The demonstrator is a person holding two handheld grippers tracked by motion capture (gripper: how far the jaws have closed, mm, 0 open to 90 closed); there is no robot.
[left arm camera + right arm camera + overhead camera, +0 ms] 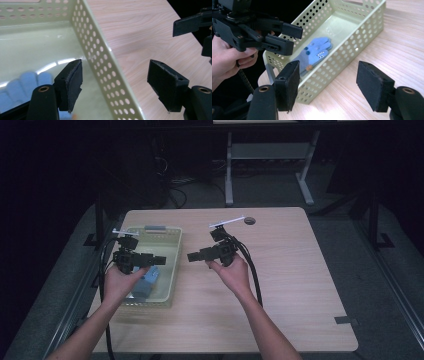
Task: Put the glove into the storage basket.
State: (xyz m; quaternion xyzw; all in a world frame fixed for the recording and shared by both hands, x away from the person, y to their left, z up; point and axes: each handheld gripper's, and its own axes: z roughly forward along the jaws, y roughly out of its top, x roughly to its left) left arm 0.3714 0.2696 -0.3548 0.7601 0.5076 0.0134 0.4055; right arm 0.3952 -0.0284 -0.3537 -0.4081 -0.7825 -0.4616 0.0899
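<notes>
The basket (170, 251), pale green with perforated walls, sits at the left end of the table (300, 280) and serves as the reference for everything here. At its left rim the left hand (116, 282) holds the left gripper (159, 259) over the basket's inside, jaws pointing toward its right wall. In the left gripper view those jaws stand wide apart, one above the basket floor and one beyond the right wall over the table, with nothing between the pads; the tool is released.

Inside the basket, toward its near end, lies a blue glove (314, 53), flat on the floor. In the right gripper view it shows small eyes and a toothed mouth printed on it, and an orange spot near the cuff. No lettering or brand can be read on the glove or the basket. A grey handle (154, 228) sits on the basket's far rim.

Just right of the basket, over bare table, the right hand (231, 272) holds the right gripper (192, 256), jaws pointing back at the basket's right wall. Its pads are also wide apart and empty: released.
</notes>
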